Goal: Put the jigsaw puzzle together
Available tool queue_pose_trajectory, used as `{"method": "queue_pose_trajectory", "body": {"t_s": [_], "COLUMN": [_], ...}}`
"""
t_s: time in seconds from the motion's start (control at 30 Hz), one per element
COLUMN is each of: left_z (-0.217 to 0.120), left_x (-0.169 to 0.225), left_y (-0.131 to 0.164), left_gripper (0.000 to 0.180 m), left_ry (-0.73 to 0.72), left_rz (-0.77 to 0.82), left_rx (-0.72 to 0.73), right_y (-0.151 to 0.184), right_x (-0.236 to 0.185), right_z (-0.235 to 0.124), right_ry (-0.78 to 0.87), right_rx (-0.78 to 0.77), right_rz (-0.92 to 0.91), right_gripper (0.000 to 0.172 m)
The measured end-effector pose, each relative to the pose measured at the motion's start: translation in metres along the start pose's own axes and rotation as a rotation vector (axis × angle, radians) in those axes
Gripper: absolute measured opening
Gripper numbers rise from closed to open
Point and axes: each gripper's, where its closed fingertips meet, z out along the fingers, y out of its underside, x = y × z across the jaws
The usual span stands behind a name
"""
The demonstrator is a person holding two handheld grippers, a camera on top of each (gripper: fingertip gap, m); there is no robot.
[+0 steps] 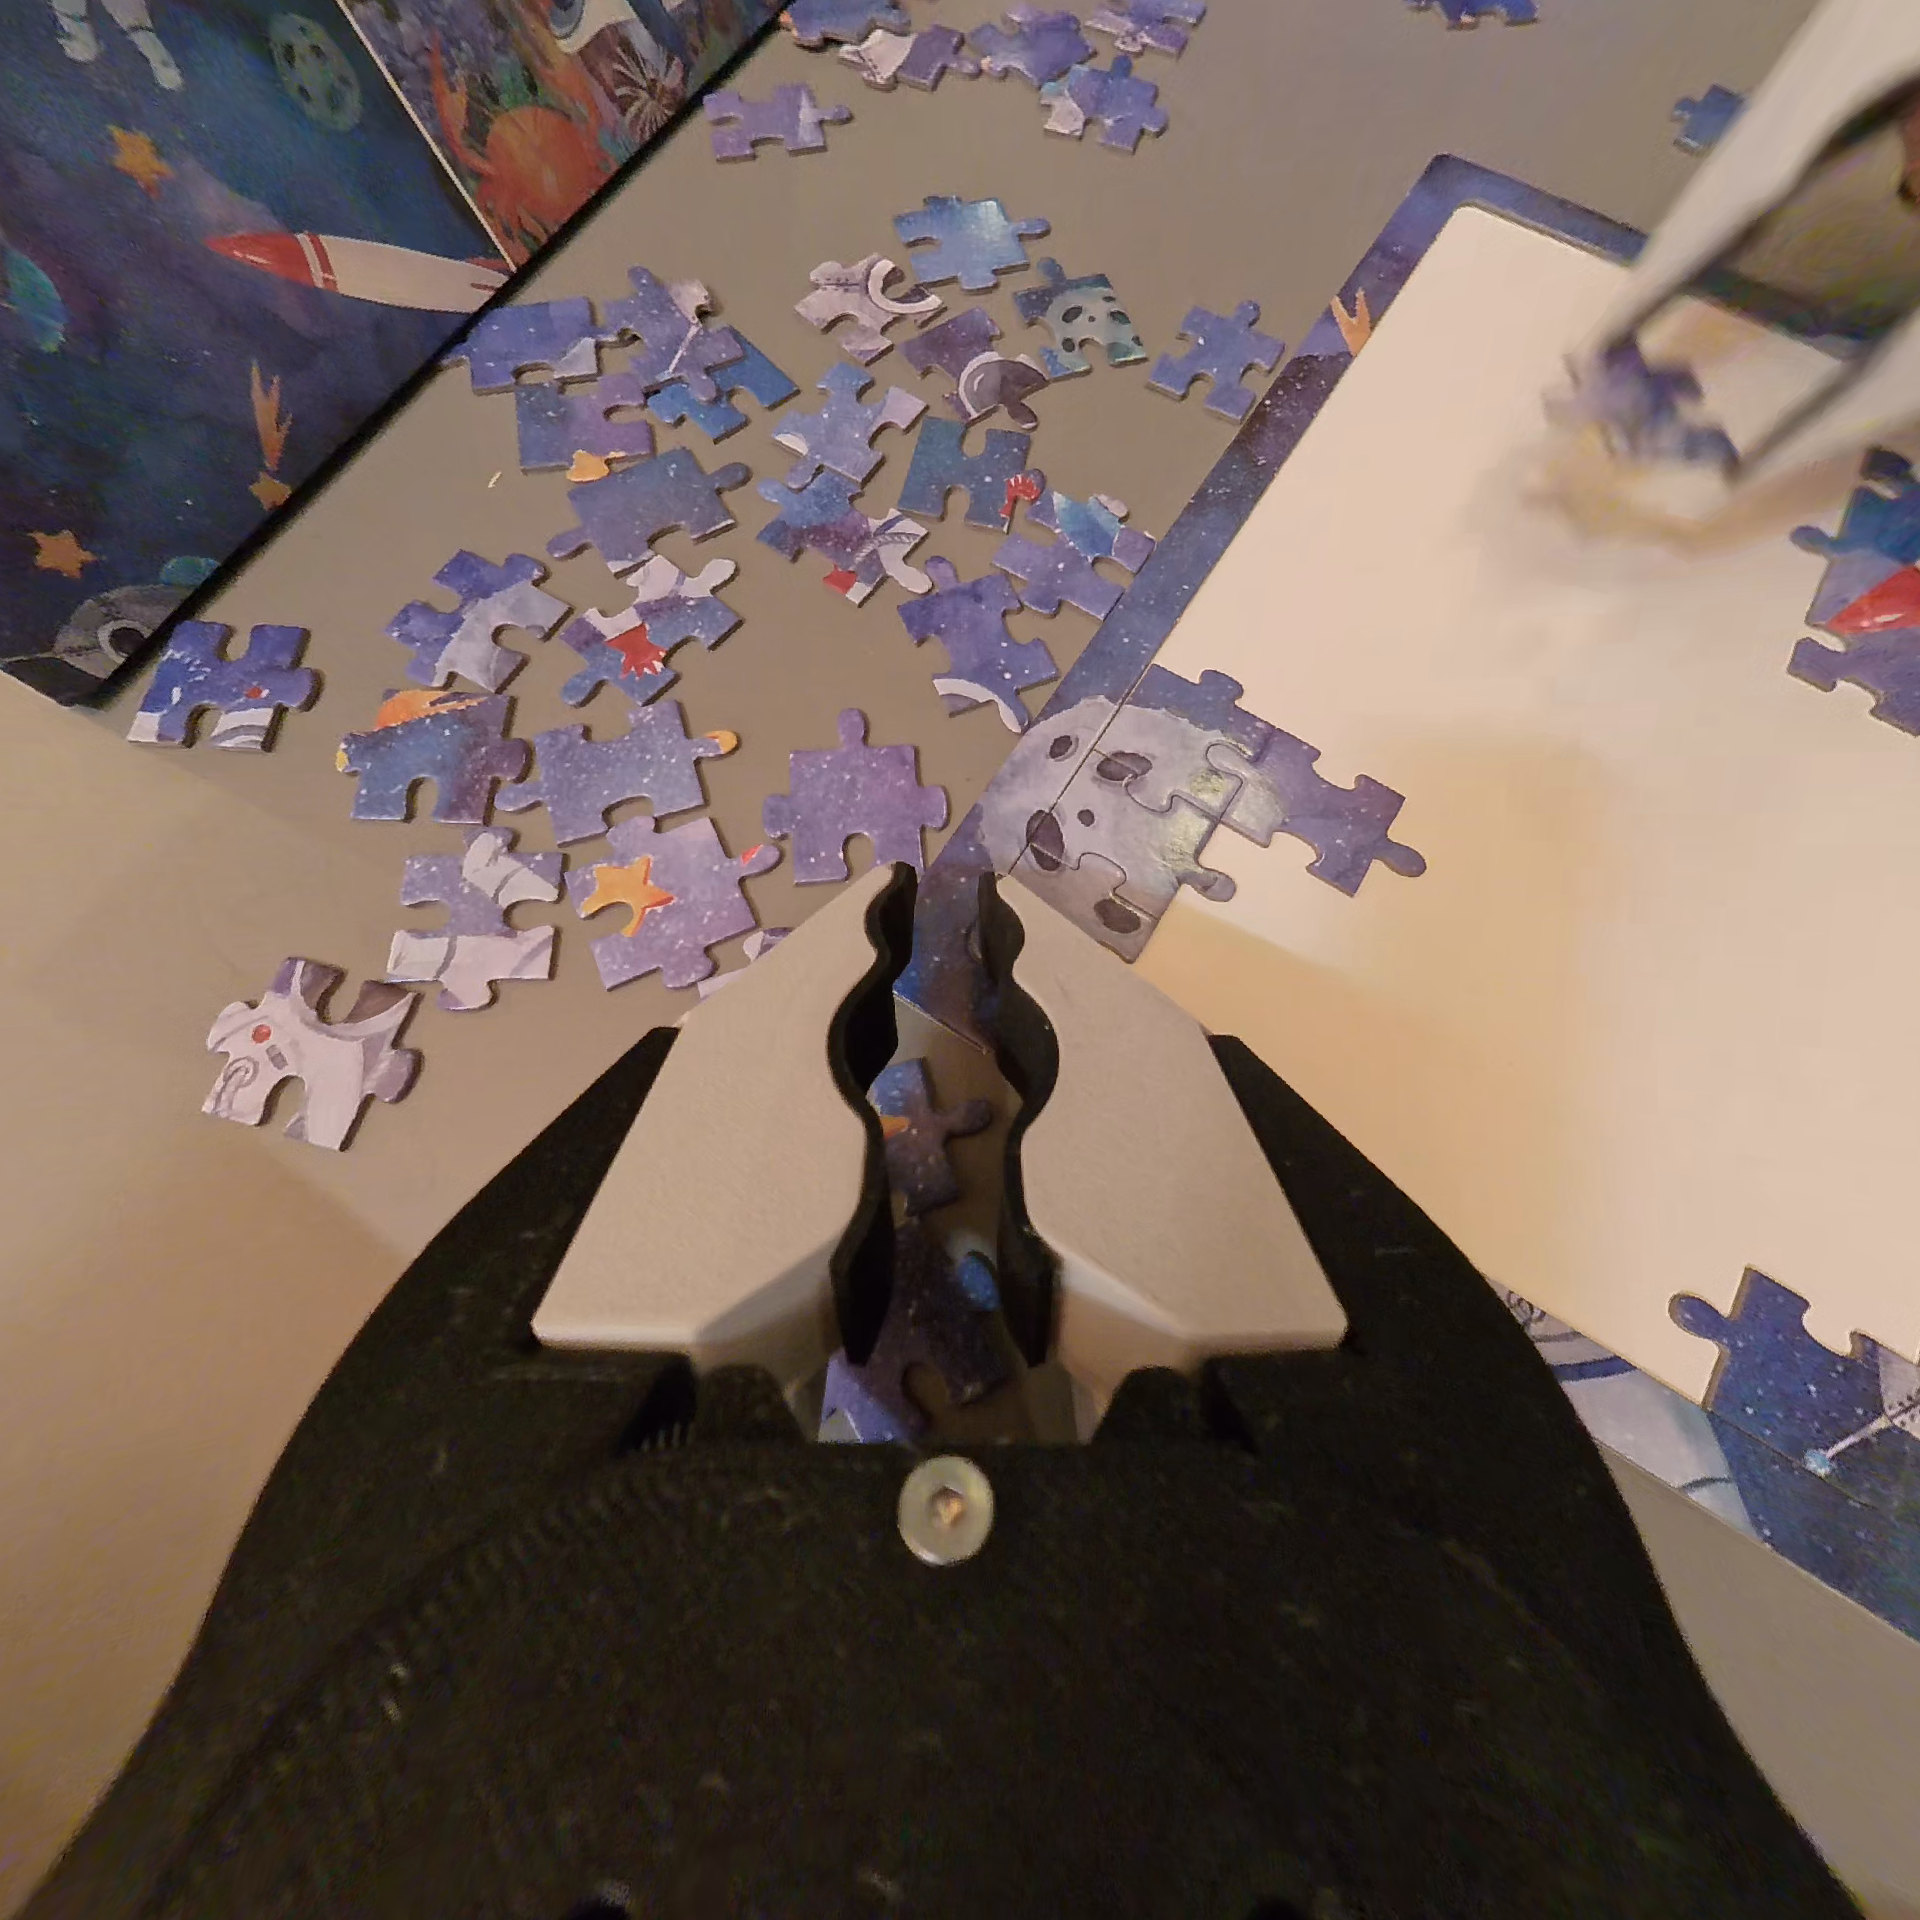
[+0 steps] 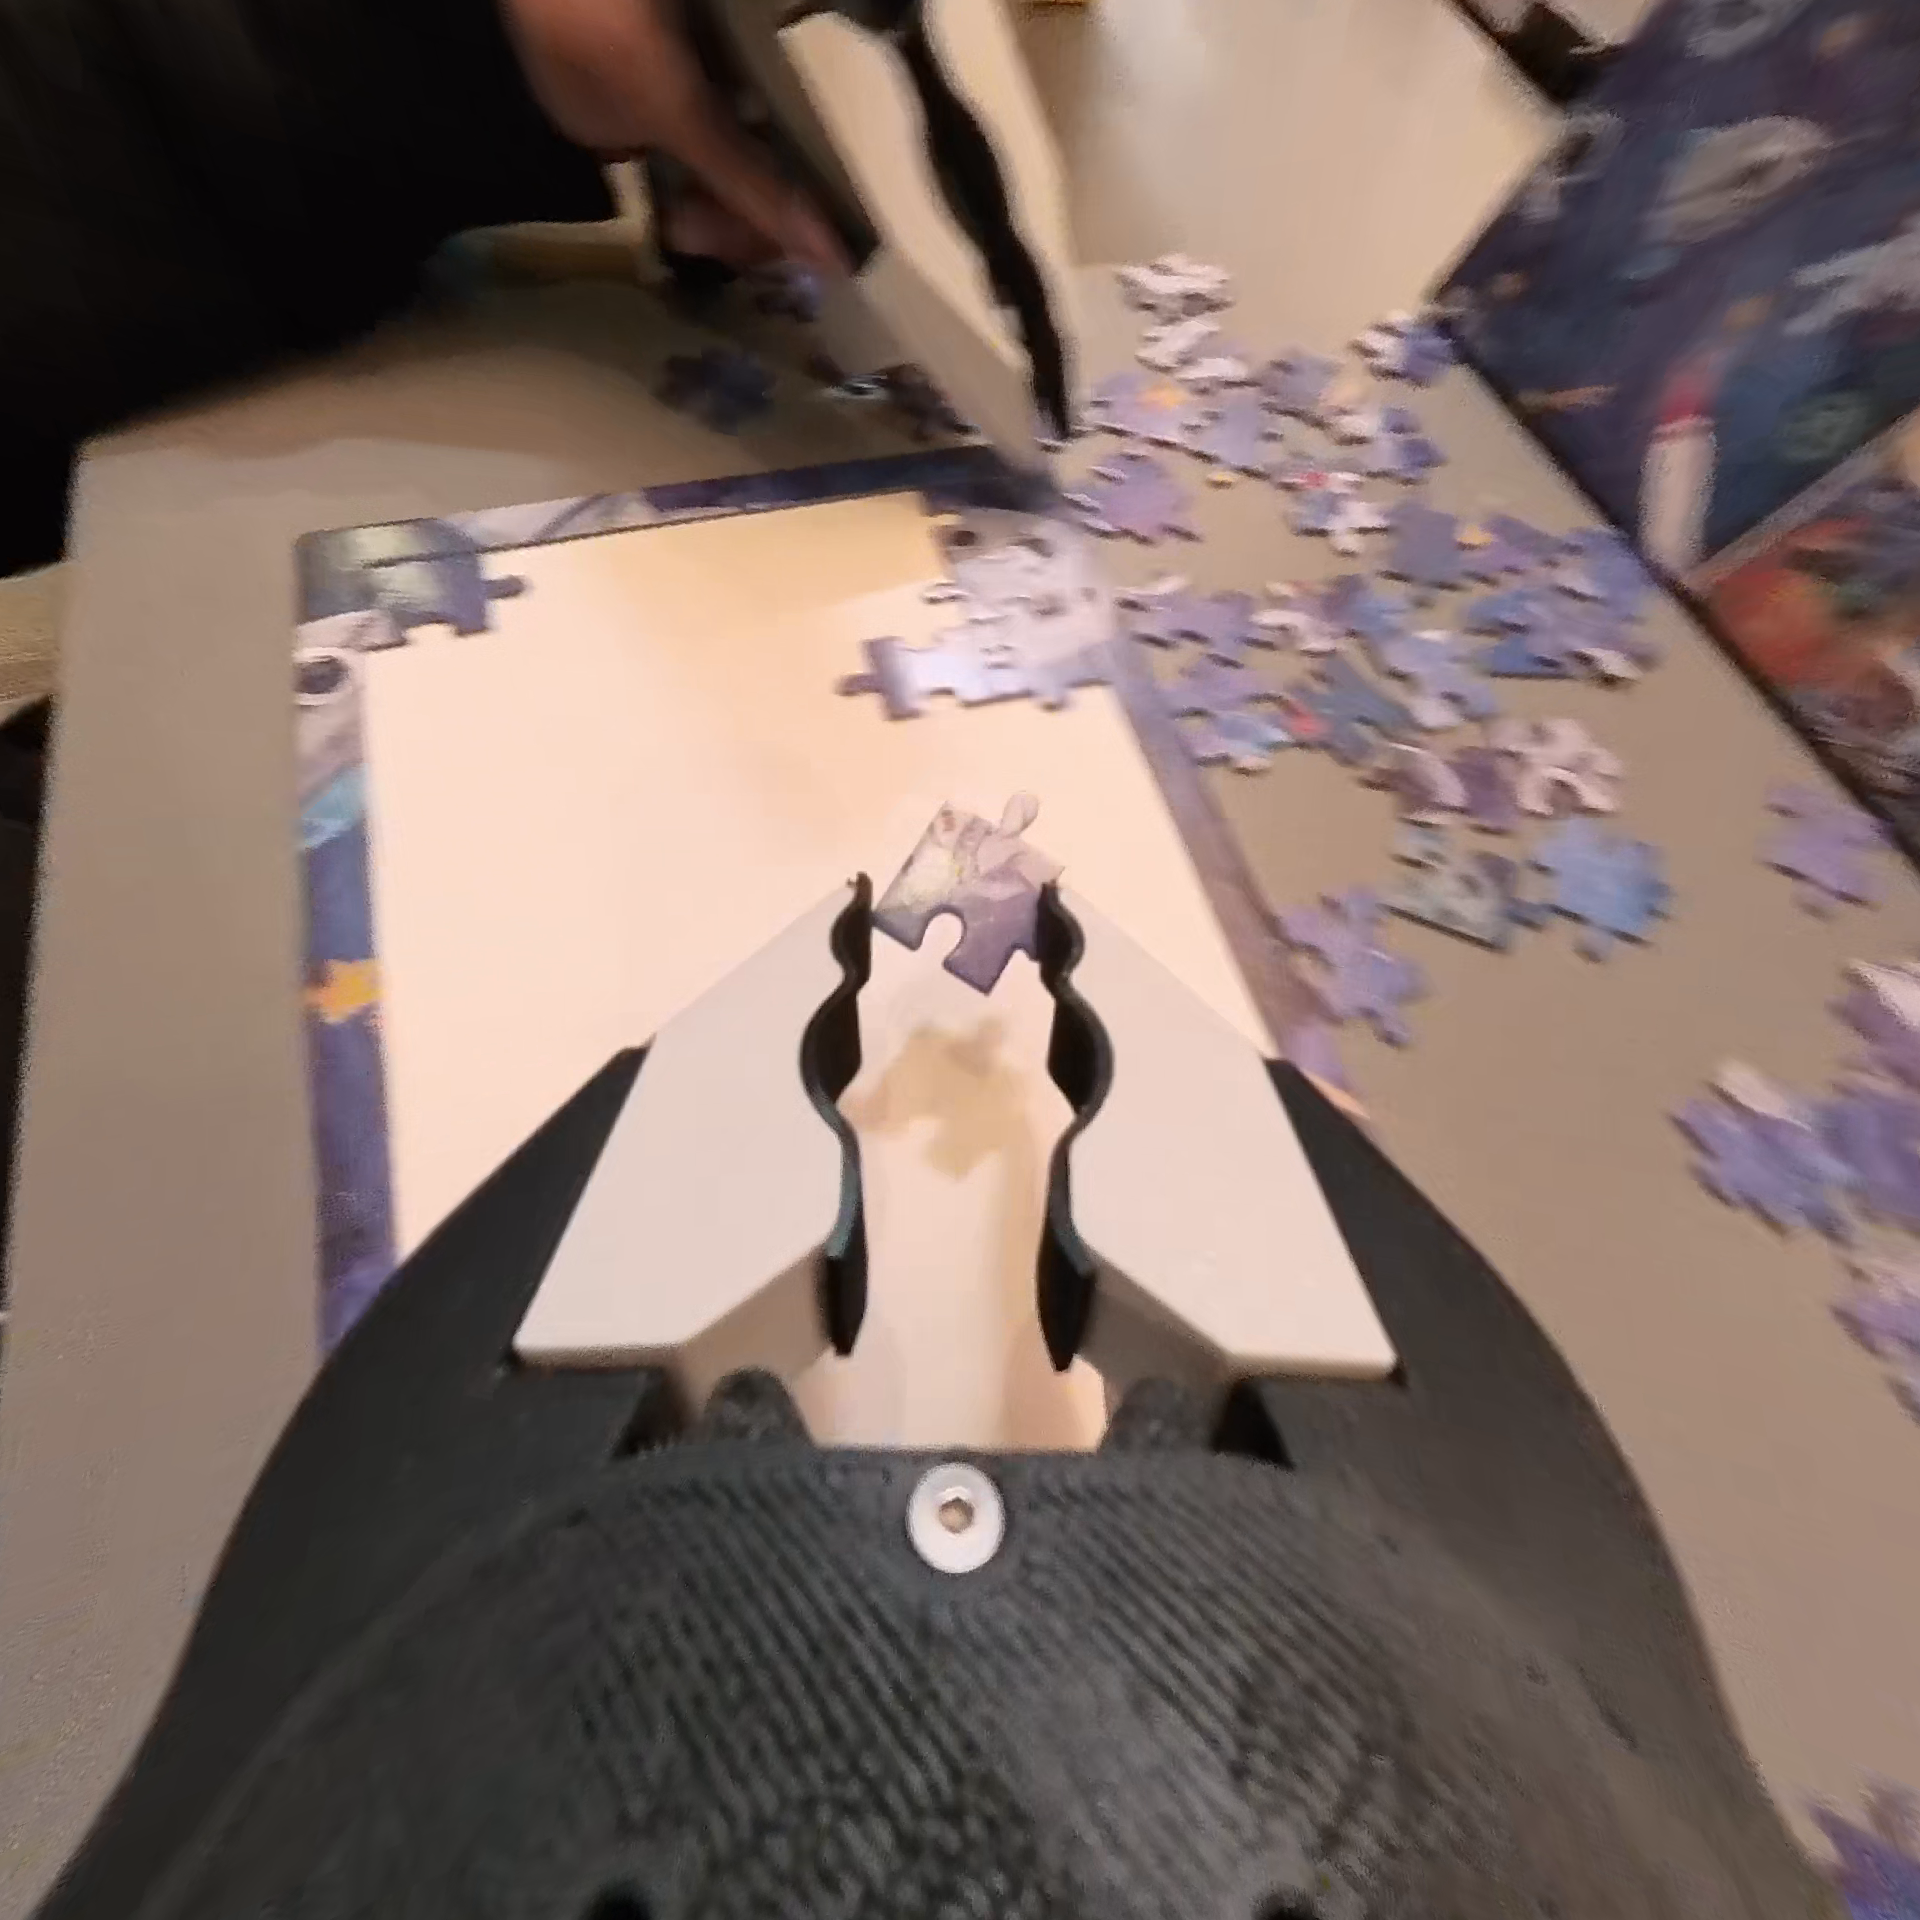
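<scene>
Purple puzzle piece [image 2: 961,904] pinched between right claw [image 2: 951,899] tips, above tray [image 2: 623,831]

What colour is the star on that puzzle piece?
Orange, on a purple starry piece, clearest in the left wrist view.

Puzzle tray [image 2: 343,935]: cream middle bare, open passage. Joined pieces [image 2: 987,644] at its 1 o'clock edge. Loose pieces [image 1: 665,582] crowd the grey table [image 1: 1288,135], 10 to 12 o'clock of the left gripper [image 1: 943,883]. Box lid [image 1: 156,343] walls 10 o'clock.
</scene>
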Motion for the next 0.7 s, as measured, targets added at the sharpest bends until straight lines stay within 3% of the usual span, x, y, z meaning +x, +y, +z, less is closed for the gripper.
{"method": "queue_pose_trajectory", "body": {"t_s": [0.1, 0.23, 0.43, 0.7], "left_z": [-0.003, -0.017, -0.041, -0.068], "left_x": [0.000, -0.008, -0.037, -0.069], "left_y": [-0.003, -0.015, -0.033, -0.040], "left_gripper": [0.010, 0.009, 0.007, 0.001], "left_ry": [-0.001, -0.004, -0.135, -0.336], "left_rz": [0.006, -0.068, -0.142, -0.175], "left_rx": [0.026, 0.128, 0.277, 0.392], "right_y": [0.004, 0.038, 0.066, 0.061], "right_x": [0.048, 0.101, 0.117, 0.122], "right_z": [-0.023, -0.033, -0.025, -0.031], "right_ry": [0.123, 0.235, 0.251, 0.319], "right_rx": [0.002, -0.096, -0.165, -0.129], "right_rz": [0.039, 0.125, 0.210, 0.191], "right_gripper": [0.030, 0.030, 0.031, 0.038]}}
